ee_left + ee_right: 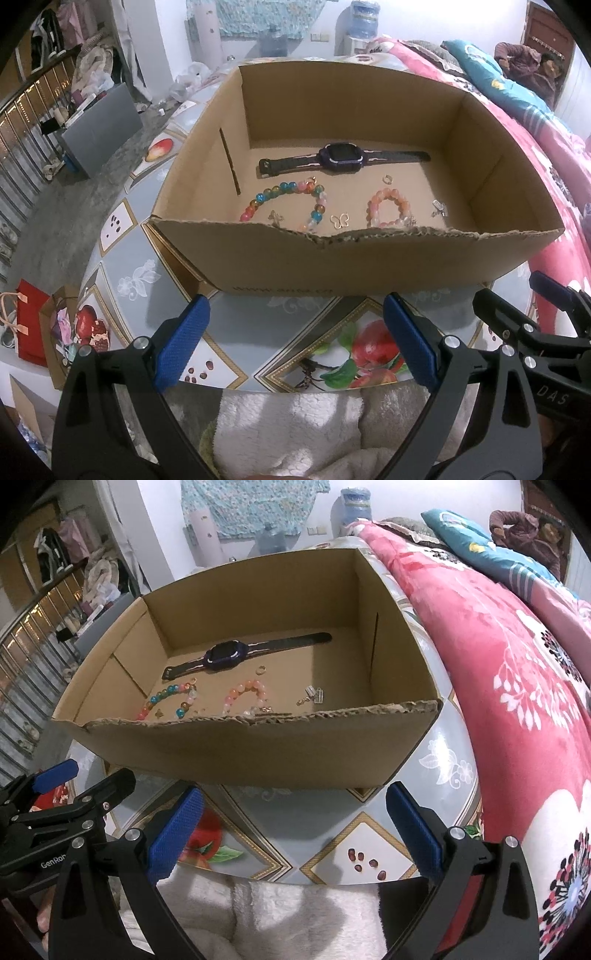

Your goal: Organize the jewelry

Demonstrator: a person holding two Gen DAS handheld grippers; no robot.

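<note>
An open cardboard box (369, 262) (236, 749) stands on the patterned table. Inside lie a dark smartwatch (340, 158) (229, 652), a multicoloured bead bracelet (288, 199) (166, 698), a pink bead bracelet (388, 206) (245, 694), a gold butterfly charm (340, 221), a small ring (386, 179) (261, 670) and a silver clip (439, 208) (316, 695). My left gripper (295, 339) is open and empty, hovering in front of the box's near wall. My right gripper (295, 823) is open and empty too, beside the left one (66, 805).
The round table (122, 229) (443, 760) has a fruit-print cover. A pink floral blanket (498, 635) on a bed lies to the right, a person lying at its far end (532, 531). White fleece (288, 432) is below the grippers. Red bag (29, 328) on the floor, left.
</note>
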